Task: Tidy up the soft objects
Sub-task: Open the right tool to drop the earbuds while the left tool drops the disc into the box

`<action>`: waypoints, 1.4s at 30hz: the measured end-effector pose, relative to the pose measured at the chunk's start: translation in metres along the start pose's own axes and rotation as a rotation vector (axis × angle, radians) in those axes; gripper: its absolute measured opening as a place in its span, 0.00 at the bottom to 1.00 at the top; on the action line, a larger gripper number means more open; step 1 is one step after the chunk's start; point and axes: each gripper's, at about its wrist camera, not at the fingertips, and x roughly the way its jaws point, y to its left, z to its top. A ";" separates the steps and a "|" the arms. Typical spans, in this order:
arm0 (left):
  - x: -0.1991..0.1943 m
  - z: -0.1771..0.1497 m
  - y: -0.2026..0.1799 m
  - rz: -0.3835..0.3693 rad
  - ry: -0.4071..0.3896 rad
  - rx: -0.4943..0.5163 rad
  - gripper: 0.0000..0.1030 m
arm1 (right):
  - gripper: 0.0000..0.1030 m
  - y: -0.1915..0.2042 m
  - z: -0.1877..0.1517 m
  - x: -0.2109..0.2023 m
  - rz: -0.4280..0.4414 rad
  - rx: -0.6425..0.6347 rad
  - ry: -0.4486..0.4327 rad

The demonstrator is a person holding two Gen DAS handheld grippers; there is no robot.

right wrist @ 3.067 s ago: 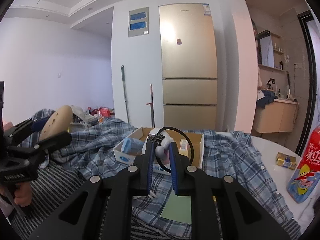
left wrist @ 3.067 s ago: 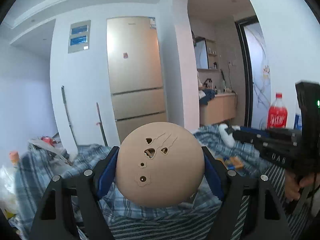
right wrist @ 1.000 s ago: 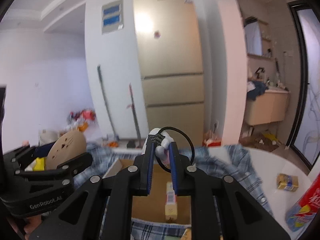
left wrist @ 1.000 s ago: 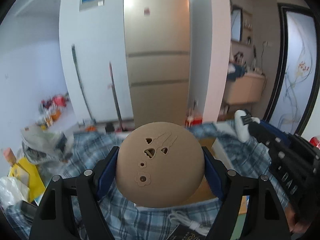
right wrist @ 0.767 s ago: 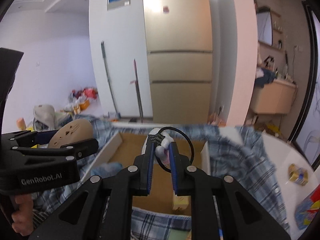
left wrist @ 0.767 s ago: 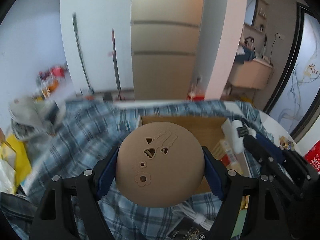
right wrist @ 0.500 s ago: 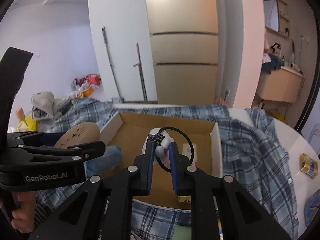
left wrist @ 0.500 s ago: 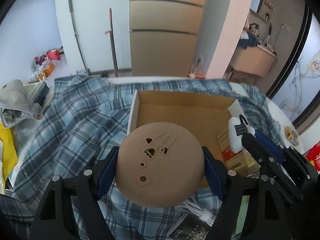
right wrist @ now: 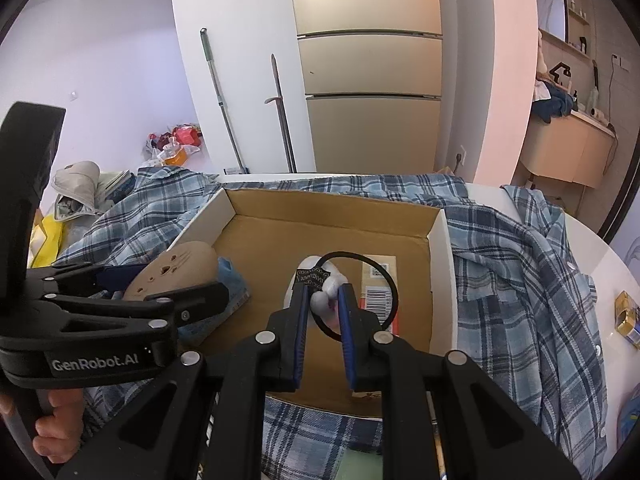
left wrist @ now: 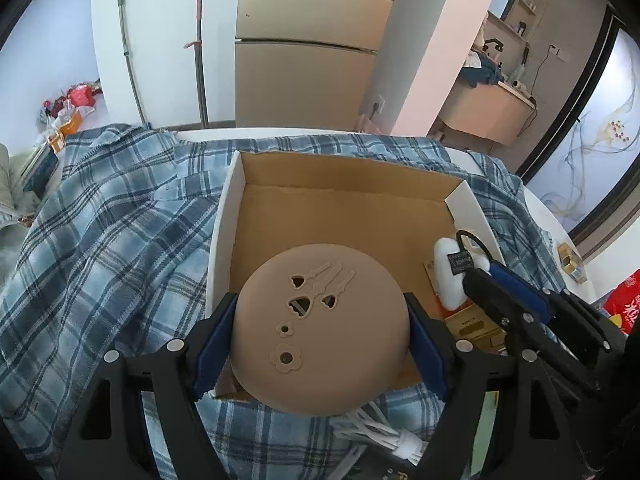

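Both items are carried but not yet dropped: tan ball (left wrist: 322,330) pinched in left claw (left wrist: 320,344), white plush (right wrist: 326,280) pinched in right claw (right wrist: 323,300), both held just above the box (right wrist: 438,248) below them.

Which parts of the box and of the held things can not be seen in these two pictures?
- Left wrist view: the tan round pad hides the cardboard box near floor.
- Right wrist view: the right tool covers most of the white soft toy.
- Right wrist view: the left tool hides part of the blue packet.
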 end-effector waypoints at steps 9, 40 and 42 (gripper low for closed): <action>-0.003 0.000 -0.005 0.008 -0.033 0.034 0.82 | 0.15 -0.003 0.000 0.002 0.004 0.003 0.009; -0.103 -0.015 -0.043 0.032 -0.508 0.218 0.83 | 0.71 -0.053 -0.008 -0.079 -0.159 0.001 -0.179; -0.129 -0.027 -0.049 0.064 -0.631 0.233 0.85 | 0.74 -0.050 -0.007 -0.100 -0.144 0.003 -0.234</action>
